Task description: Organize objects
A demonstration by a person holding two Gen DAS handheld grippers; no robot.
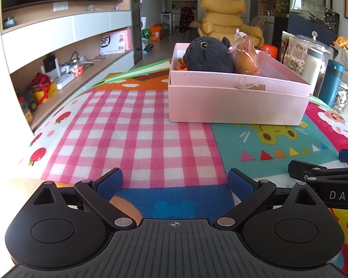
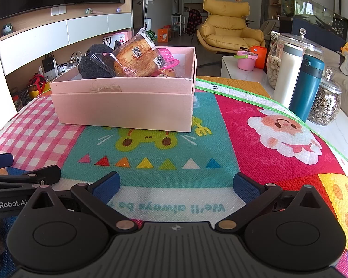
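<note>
Pink rectangular cardboard box (image 2: pixel 127 102) is seen on a colourful patterned mat (image 2: pixel 255 139), filled with a dark grey plush toy (image 1: pixel 206 55) and a clear-wrapped bread packet (image 2: pixel 136 58). Left gripper (image 1: pixel 175 181) and right gripper (image 2: pixel 176 184) are held wide, empty. The perched packet could be toppled if the box is jostled.

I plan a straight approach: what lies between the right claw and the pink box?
Only bare patterned mat; nothing stands between the right claw and the pink box, as the right wrist view shows.
</note>
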